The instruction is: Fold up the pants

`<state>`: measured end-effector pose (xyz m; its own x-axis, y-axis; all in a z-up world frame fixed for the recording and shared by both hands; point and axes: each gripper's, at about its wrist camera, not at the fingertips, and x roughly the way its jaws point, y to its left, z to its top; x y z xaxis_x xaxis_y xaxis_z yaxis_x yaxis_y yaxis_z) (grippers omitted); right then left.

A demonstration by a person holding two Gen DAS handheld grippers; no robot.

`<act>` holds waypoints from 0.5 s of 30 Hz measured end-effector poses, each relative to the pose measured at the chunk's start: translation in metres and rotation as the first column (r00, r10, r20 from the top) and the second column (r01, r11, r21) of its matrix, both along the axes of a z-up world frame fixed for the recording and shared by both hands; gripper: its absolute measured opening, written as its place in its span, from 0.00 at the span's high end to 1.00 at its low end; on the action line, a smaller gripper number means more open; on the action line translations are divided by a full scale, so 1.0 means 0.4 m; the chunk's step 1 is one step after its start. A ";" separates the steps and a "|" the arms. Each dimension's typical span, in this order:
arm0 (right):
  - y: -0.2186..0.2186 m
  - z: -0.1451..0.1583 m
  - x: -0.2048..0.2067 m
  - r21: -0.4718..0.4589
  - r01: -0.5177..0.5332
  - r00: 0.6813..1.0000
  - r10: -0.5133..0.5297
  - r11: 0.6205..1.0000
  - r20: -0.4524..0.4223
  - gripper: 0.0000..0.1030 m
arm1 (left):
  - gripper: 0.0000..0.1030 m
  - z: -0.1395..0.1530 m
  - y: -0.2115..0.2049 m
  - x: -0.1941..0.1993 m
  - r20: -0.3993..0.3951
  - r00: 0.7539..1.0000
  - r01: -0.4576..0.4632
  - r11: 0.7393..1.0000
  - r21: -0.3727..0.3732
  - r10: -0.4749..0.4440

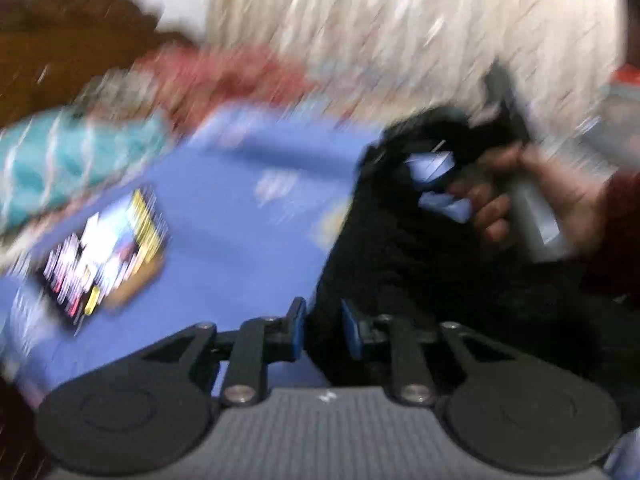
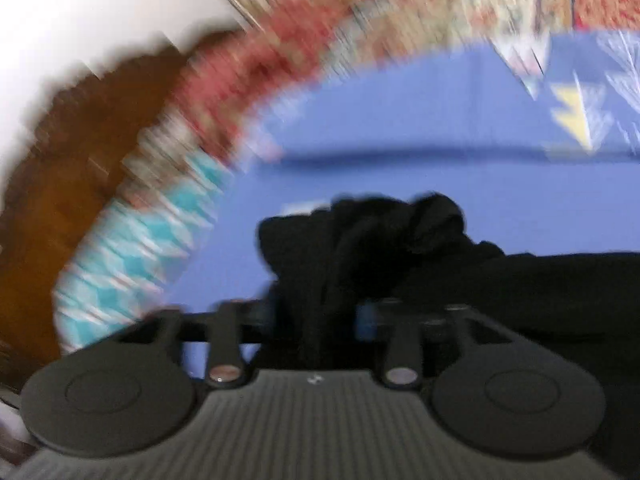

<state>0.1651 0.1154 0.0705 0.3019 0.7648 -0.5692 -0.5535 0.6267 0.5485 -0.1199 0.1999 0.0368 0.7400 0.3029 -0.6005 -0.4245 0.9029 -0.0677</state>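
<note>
- The black pants (image 1: pixel 420 272) lie in a heap on the blue bedsheet (image 1: pixel 224 216). In the left wrist view they spread to the right, and an edge of them runs down between the fingers of the left claw (image 1: pixel 323 330).
- In the right wrist view the pants (image 2: pixel 360 232) bunch up just ahead of the right claw (image 2: pixel 316 316), with a fold hanging down between its fingers.
- Left claw: nearly closed, narrow gap, black cloth pinched in it, as far as the blur lets me see.
- Right claw: standing apart, cloth in the gap, but I can't tell whether the pads press on it.
- A hand (image 1: pixel 532 188) holds the right claw's grip in the left view.
- Room stuff: a teal patterned pillow (image 1: pixel 76 160), a red patterned blanket (image 1: pixel 224 76), a wooden headboard (image 1: pixel 60 52) and a pale curtain (image 1: pixel 400 20). All of it is smeared.
</note>
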 end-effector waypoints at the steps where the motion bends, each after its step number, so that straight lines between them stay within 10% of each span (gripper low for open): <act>1: 0.032 -0.027 0.001 -0.071 0.016 1.000 -0.016 0.997 -0.003 0.39 | 0.76 -0.032 0.022 0.003 -0.063 0.998 -0.030 0.998 -0.046 0.027; 8: -0.097 -0.028 0.005 0.024 0.035 0.999 -0.034 0.999 -0.025 0.40 | 0.73 0.013 0.091 -0.088 0.066 0.992 -0.096 0.990 -0.103 0.103; 15: -0.454 0.037 0.004 -0.004 0.248 0.962 -0.246 0.969 0.117 0.53 | 0.72 0.093 0.062 0.105 0.182 0.981 0.066 0.998 -0.001 -0.065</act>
